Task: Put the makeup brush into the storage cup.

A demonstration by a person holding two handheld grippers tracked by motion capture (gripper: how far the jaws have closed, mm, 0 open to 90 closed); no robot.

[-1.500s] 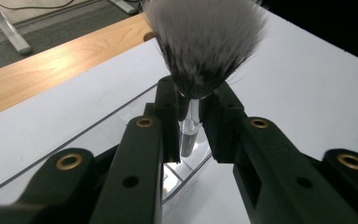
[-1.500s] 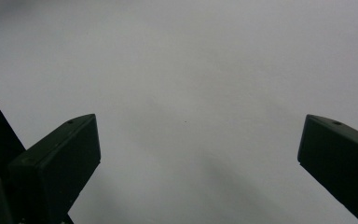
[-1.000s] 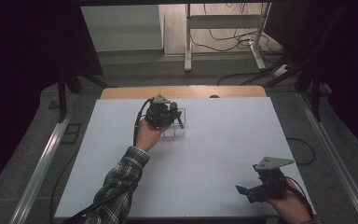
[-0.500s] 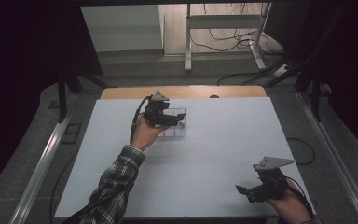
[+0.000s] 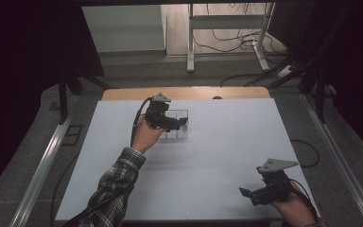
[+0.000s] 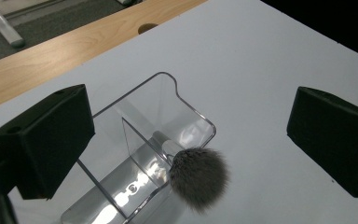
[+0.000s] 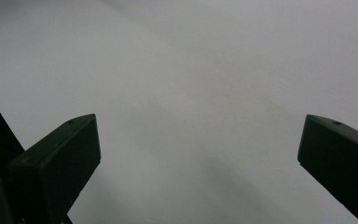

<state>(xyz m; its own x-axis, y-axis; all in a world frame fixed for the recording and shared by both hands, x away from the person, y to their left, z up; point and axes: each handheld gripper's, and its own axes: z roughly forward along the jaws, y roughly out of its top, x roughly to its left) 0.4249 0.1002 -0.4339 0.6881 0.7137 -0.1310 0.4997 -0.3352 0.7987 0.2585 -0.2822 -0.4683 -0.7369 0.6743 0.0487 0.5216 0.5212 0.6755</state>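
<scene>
While the left tongs [image 6: 191,140] hang spread over the clear divided holder [image 6: 140,154], gripping nothing, a fluffy grey brush [image 6: 198,177] lies in it, bristles past its edge. Right tongs [image 7: 198,158] spread, empty, above bare white surface [image 7: 205,70].

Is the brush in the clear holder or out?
In: the brush lies inside the clear holder, bristles bulging past its open end.

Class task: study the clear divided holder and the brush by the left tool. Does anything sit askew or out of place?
Yes. The grey fluffy-headed brush lies tilted in the clear plastic divided holder, its bristle head hanging over the front rim rather than sitting inside. The left tool hovers there, jaws open, holding nothing.
</scene>
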